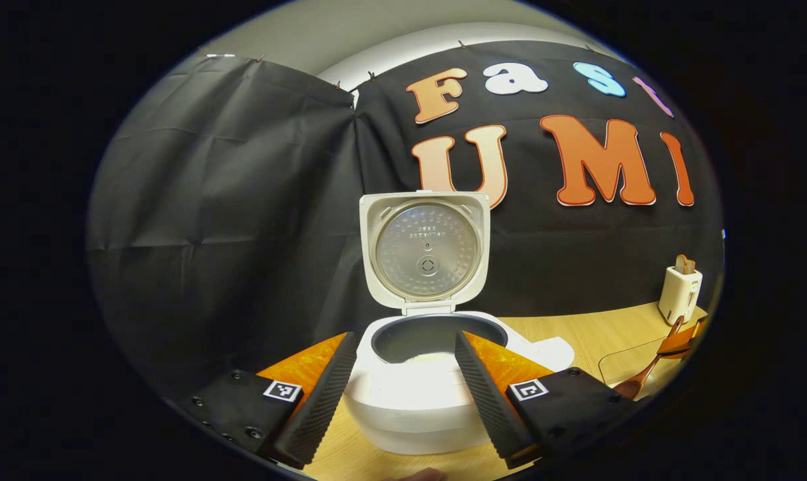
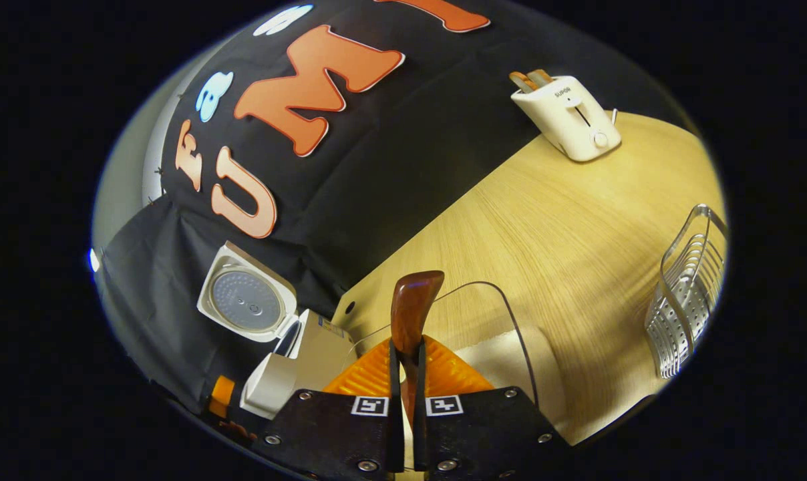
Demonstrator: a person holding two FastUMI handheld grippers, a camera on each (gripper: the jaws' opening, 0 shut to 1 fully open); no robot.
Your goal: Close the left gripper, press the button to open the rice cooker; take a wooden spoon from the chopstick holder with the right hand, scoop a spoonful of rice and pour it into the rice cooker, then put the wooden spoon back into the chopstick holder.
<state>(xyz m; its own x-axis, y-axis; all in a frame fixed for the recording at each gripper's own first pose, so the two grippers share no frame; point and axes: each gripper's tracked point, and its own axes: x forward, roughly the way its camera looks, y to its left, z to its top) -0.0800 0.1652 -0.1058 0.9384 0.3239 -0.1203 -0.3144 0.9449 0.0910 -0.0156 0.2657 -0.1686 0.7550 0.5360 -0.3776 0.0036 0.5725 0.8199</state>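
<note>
The wooden table [image 2: 564, 220] carries everything, and the rice cooker [image 1: 420, 394] serves here as the landmark. In the left gripper view the cooker stands at the table's near left edge, directly ahead of the left gripper [image 1: 403, 394]. Its lid [image 1: 425, 252] is swung up and stands upright behind the dark inner pot [image 1: 410, 337], with a pale patch low in the pot that may be rice. The left gripper is spread wide, a finger on either side of the cooker's front, holding nothing and apart from the cooker body.

To the right of the cooker sits a clear container [image 2: 504, 314] with a curved transparent rim; a pale heap inside it looks like rice, though the grains cannot be made out. Far to the right of the cooker, against the booth wall, stands a white toaster [image 2: 570, 117] with slices poking out of its slots. A metal wire rack [image 2: 687, 300] stands at the table's edge, well apart from the cooker on the same right-hand side.

The right gripper [image 2: 407, 374] is clenched on the wooden spoon [image 2: 413, 307], both fingers pressing its handle, with the spoon's end rising above the container's rim. In the left gripper view the spoon shows low at the far right of the cooker, bowl down.
</note>
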